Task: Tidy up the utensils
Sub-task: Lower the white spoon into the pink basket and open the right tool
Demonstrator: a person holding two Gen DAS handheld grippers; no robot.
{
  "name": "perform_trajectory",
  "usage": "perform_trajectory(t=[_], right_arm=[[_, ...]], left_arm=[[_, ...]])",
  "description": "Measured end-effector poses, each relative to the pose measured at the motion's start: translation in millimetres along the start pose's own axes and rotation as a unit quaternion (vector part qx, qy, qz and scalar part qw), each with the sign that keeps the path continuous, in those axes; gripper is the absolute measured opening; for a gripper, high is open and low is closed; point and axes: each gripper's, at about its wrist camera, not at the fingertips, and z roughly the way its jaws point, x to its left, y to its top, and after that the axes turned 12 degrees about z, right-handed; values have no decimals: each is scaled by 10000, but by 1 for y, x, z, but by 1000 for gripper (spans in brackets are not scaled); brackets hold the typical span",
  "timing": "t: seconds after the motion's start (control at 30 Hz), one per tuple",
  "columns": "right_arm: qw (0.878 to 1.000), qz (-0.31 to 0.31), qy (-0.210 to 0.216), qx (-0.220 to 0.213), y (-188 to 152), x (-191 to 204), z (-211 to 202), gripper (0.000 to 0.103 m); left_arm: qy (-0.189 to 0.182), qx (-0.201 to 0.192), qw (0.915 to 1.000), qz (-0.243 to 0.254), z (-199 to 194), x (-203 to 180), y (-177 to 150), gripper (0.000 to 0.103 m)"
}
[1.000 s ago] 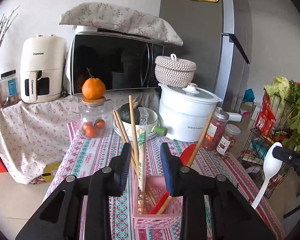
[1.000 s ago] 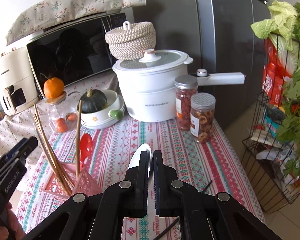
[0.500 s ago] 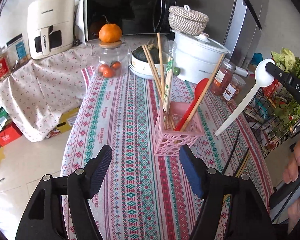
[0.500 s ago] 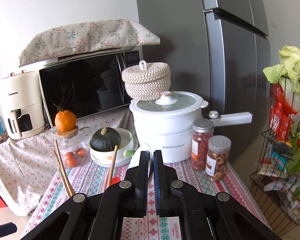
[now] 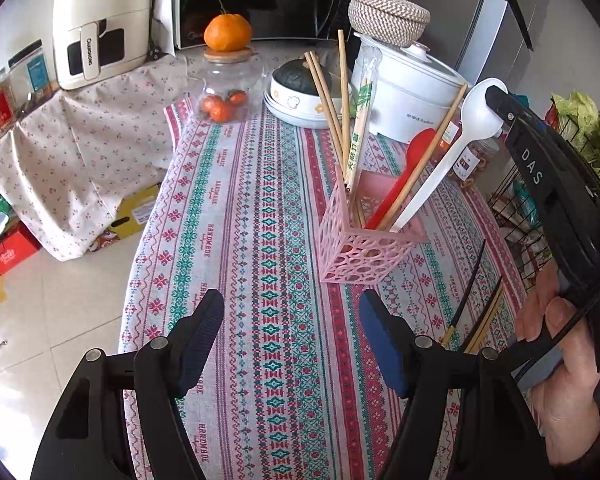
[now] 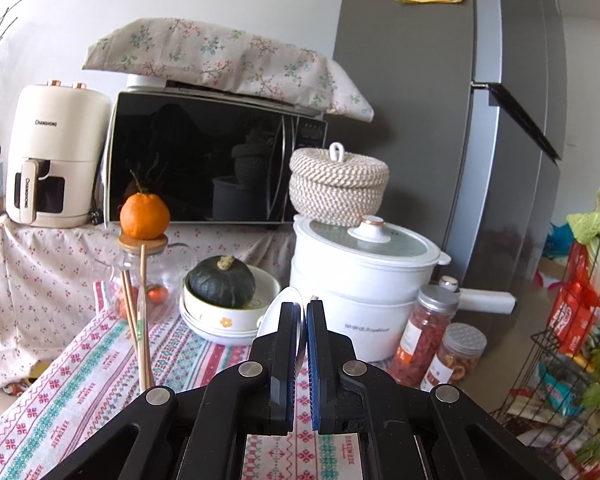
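- On the patterned tablecloth (image 5: 236, 208), in the left wrist view, a pink perforated holder (image 5: 364, 248) stands upright, holding wooden chopsticks (image 5: 328, 96), a wrapped pair of chopsticks (image 5: 360, 128) and a red spoon (image 5: 404, 176)
- The left gripper (image 5: 292, 336) hangs above bare cloth just in front of the holder; its jaws have just been opening and stand wide apart with nothing between them
- At the right, the right gripper (image 5: 496, 100) clamps the bowl of a white spoon (image 5: 456, 148), whose handle slants down so its tip sits at the holder's rim, beside the red spoon
- A hand (image 5: 556, 364) grasps that gripper's body; 2 dark sticks (image 5: 472, 304) lie flat on the cloth to the right of the holder
- In the right wrist view, the right gripper (image 6: 303, 308) is closed on the white spoon (image 6: 278, 312), only the bowl's edge showing to the left of the fingers
- Behind it stand a white pot (image 6: 360, 280), a bowl with a dark green squash (image 6: 222, 284), 2 jars (image 6: 440, 340) and a microwave (image 6: 212, 160); the chopstick tops (image 6: 140, 320) rise at the left
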Motion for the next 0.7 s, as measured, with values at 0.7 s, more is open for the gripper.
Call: perform_trajectory(t=[0.7], right_arm=[[9896,586,680,1128,-11,-16,13,36]], left_arm=[[-6,135,9999,71,9,-4,1,73]])
